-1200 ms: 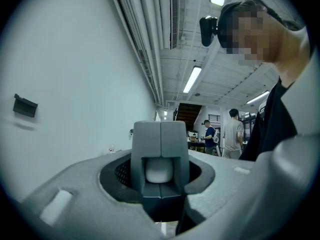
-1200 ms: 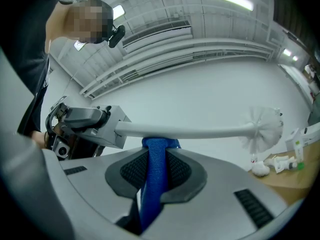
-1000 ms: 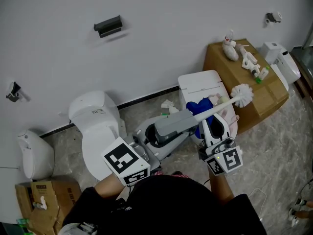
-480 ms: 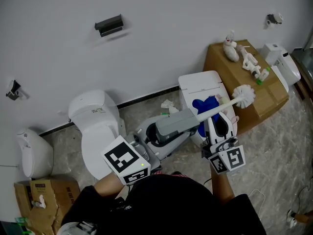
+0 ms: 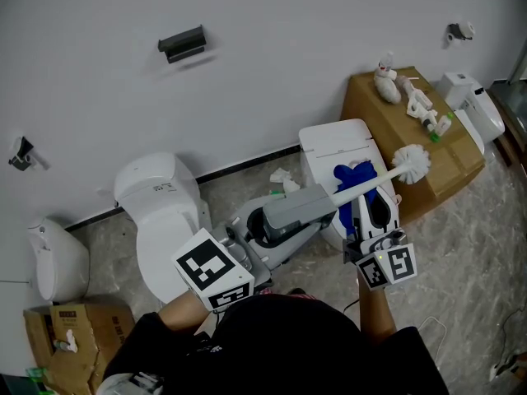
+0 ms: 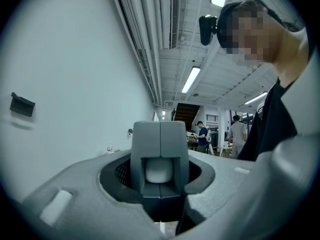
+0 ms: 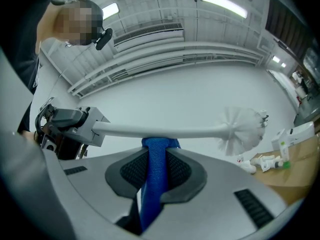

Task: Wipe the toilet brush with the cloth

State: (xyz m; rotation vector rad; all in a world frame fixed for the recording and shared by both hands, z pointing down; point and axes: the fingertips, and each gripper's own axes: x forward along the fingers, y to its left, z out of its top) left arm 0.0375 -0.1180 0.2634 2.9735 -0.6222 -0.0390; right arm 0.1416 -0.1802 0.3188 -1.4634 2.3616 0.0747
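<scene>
Now the toilet brush (image 7: 165,131) is gripped at its handle (image 6: 159,151) by the left tongs (image 6: 160,184). The blue cloth (image 7: 155,164), clenched in the right tongs (image 7: 156,194), is held against the brush from below. Pressed too hard, the brush could be levered loose.

The right gripper (image 7: 156,156) has its jaws pinched tight on a blue cloth (image 7: 152,194). The cloth runs up between the dark pads and bunches against the underside of the toilet brush (image 7: 165,131). The brush's white shaft lies nearly level across the view, with its bristle head (image 7: 243,128) out to the right. Its grey handle block (image 7: 75,125) is at the left, where the left gripper (image 7: 49,129) has it. Low on the right sits a cardboard box (image 7: 300,164) with small white items (image 7: 267,160) on top.
</scene>
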